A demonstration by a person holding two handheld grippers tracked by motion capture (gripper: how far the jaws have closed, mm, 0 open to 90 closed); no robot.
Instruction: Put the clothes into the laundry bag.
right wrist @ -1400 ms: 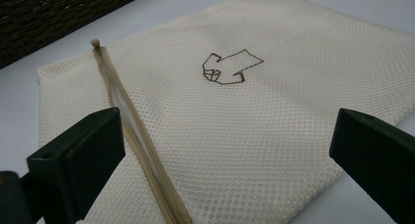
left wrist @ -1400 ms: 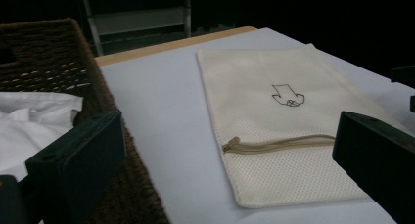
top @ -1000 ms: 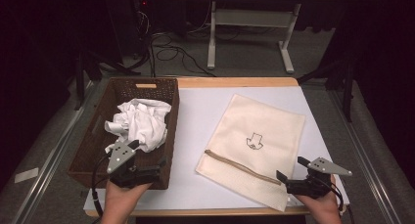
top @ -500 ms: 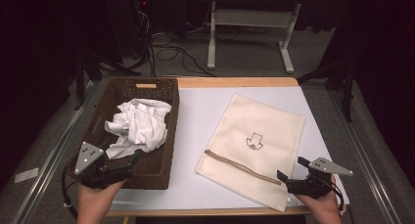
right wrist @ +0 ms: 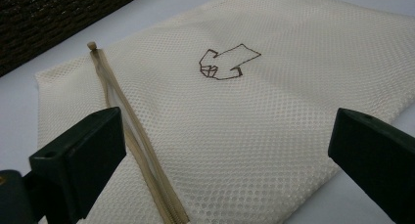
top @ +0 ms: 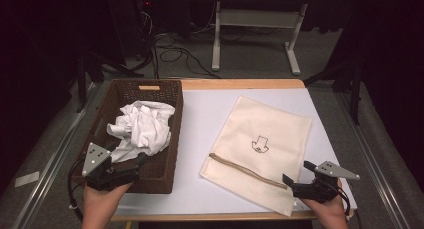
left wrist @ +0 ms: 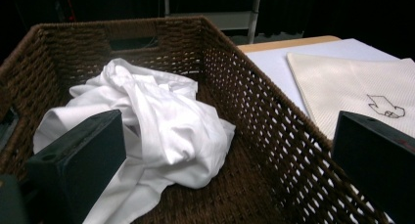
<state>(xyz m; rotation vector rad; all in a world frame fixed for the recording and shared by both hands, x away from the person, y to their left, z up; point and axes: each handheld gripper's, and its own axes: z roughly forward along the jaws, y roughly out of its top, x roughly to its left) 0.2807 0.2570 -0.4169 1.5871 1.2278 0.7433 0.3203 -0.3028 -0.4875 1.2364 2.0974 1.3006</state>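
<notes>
Left tongs (top: 131, 165), jaws spread and holding nothing, hover at the near end of a wicker basket (top: 167, 139) where a crumpled white shirt (top: 142, 129) lies; right tongs (top: 295, 185), also spread, hang at the near corner of a cream mesh bag (top: 260, 149) lying flat on the table (top: 200, 119), beside its zip (top: 247, 171).

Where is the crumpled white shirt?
In the high view, the crumpled white cloth lies inside the brown wicker basket on the table's left, just ahead of the left gripper.
</notes>
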